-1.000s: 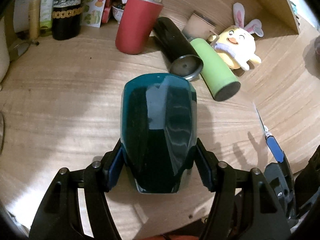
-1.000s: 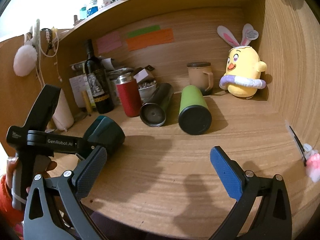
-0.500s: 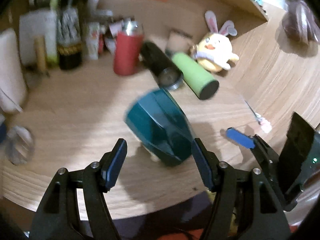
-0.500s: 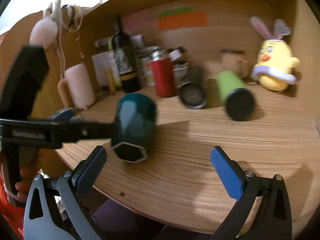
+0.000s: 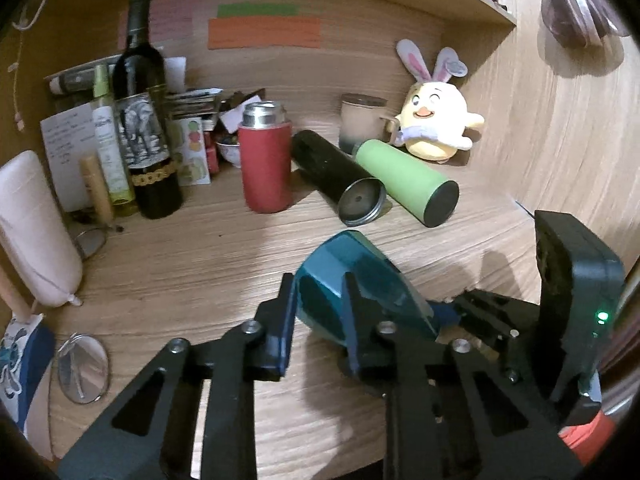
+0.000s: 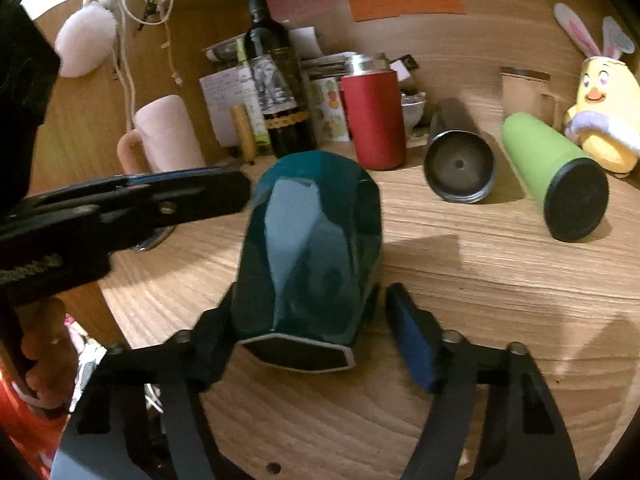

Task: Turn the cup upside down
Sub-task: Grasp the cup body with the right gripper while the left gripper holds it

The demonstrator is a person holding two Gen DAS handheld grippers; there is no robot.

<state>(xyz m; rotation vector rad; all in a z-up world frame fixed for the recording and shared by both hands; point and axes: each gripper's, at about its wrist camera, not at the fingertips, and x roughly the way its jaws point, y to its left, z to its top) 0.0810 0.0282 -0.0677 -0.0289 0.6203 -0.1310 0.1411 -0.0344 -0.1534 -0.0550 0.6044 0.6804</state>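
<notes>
Since a second ago the teal cup (image 6: 308, 248) has passed from between the left gripper (image 5: 316, 320) fingers to the right gripper (image 6: 304, 344), whose jaws, wide apart back then, are now closing around its base end. Only one such cup is showing; it is lying tipped on the wooden desk (image 6: 500, 280), hexagonal bottom facing the right wrist camera. Whether the right pads are pressing on it I cannot tell: one looks a little apart from the cup. The left jaws are sitting narrowed at the cup's far end, grip unclear. Beyond the cup one red tumbler (image 6: 374, 118) is standing, with one black flask (image 6: 460, 160) and one green flask (image 6: 556, 176) lying beside it, one wine bottle (image 6: 276, 80) behind the cup, and one yellow plush chick (image 6: 604, 112) past the green flask
</notes>
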